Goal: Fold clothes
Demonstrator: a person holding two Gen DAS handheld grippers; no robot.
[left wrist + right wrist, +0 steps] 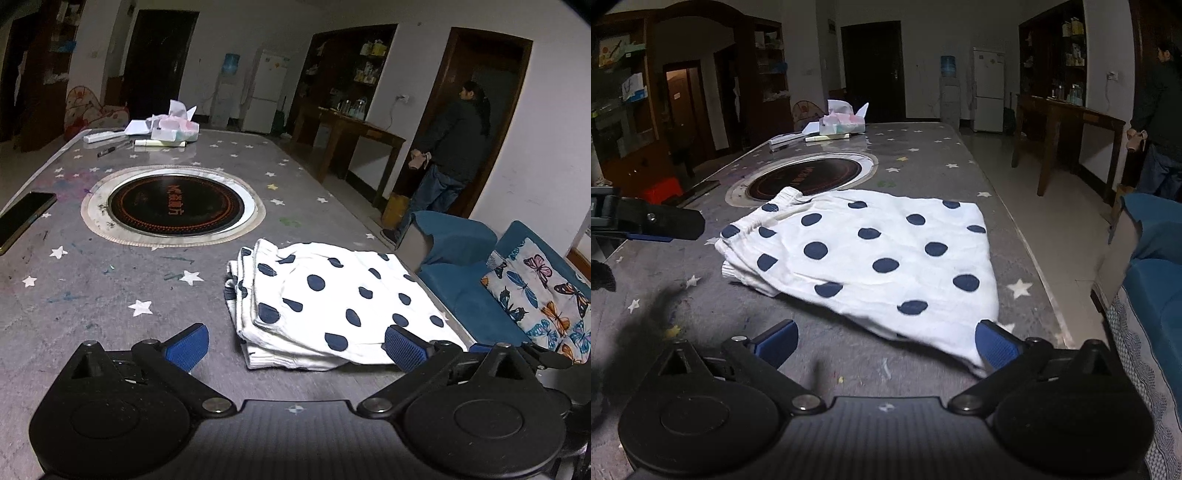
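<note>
Star-print table [110, 288]: folded dotted garment [332, 295], hotplate [173, 205] behind; both jaws open, empty.

Orange lettering printed across the round black cooktop [177, 206] set into the desk [74, 295], upside down here and not clearly legible.

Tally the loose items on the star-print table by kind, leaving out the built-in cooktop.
Polka-dot garment, folded: 1
Phone: 1
Tissue pack: 1
Remote control: 1
Marker pen: 1
Pale stick-shaped item: 1
White paper or box beside the tissues: 1
Total: 7
</note>
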